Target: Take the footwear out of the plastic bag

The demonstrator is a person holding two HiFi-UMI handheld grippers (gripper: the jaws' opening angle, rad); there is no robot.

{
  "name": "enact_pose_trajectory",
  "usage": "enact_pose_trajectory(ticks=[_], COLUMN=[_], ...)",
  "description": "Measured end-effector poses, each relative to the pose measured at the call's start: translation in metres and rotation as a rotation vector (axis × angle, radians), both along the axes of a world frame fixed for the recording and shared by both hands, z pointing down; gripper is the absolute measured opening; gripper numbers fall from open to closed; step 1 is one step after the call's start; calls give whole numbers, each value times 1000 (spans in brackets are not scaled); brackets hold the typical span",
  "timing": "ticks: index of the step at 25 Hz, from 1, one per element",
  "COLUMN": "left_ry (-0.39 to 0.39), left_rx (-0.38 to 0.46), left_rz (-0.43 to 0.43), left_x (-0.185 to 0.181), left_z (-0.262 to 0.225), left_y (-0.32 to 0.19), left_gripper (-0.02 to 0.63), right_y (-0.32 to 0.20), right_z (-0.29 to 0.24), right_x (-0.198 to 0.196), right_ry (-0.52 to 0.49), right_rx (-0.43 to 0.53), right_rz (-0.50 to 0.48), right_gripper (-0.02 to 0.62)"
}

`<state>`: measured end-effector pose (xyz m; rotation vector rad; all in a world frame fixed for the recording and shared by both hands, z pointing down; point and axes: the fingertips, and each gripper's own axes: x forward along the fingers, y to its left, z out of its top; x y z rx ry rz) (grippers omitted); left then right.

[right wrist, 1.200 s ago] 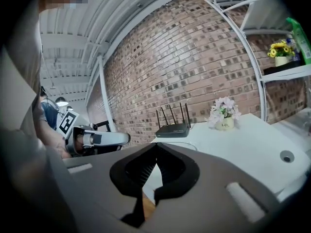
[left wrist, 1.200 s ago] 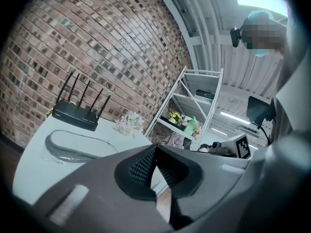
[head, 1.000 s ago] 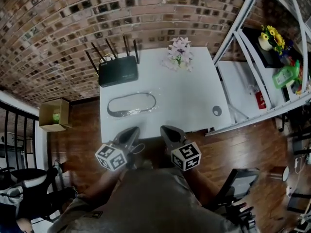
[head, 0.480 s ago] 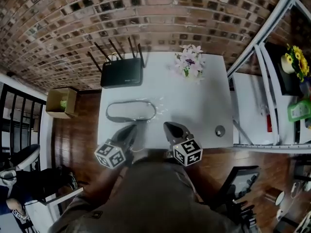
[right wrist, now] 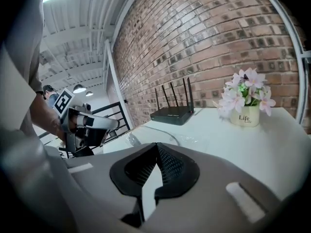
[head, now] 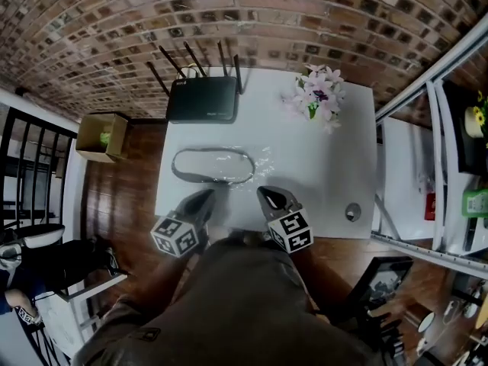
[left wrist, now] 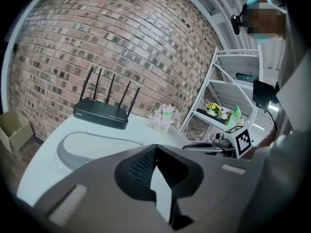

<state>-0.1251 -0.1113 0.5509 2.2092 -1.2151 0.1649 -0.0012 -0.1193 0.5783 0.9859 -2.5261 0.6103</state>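
A flat grey-rimmed slipper (head: 212,165) lies inside a clear plastic bag (head: 258,161) in the middle of the white table (head: 320,181). In the left gripper view the slipper (left wrist: 92,147) sits just beyond my shut jaws. The bag (right wrist: 155,134) shows ahead in the right gripper view. My left gripper (head: 201,200) hovers over the table's near edge, a little short of the bag, shut and empty. My right gripper (head: 271,198) is beside it to the right, also shut and empty. Neither touches the bag.
A black router (head: 202,97) with antennas stands at the table's back. A pot of pink flowers (head: 319,97) is at the back right. A small round object (head: 352,211) lies near the front right corner. A white shelf rack (head: 442,128) stands right; a cardboard box (head: 105,136) sits on the floor left.
Both grippers have moved forward and lower, from in front of the table to over its near edge, closer to the bag. Their jaws stayed shut.
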Motion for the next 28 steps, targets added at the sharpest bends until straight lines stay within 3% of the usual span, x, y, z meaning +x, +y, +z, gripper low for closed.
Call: enact_pose_trajectory(ticks=[7,12,14,22,26,28], left_ry=[-145,-338,-431,-767,-855,-859], left_rx=[3,41,69,149,178,183], left_rz=[76,212,277,496,533,540], left_x=[-12,-11,-8,-5,-6,-5], left_z=[36,64,75,111,119,118], left_y=[-8,-8,-8,-9,-16,-18], left_gripper=[9,158,187,192,185,139], right_y=[-14,-19,-20,-26,-29,-30], right_z=[24,33,35,35,36,36], right_x=[-9,-13,-13,-9,-2,3], right_ry=[62,91,101,122,133,137], right_rx=[-37,-59,-68,-73,-76,-81], right_rz=[-8,-6,0,23,35,44], right_gripper=[38,52,52,44,40,38])
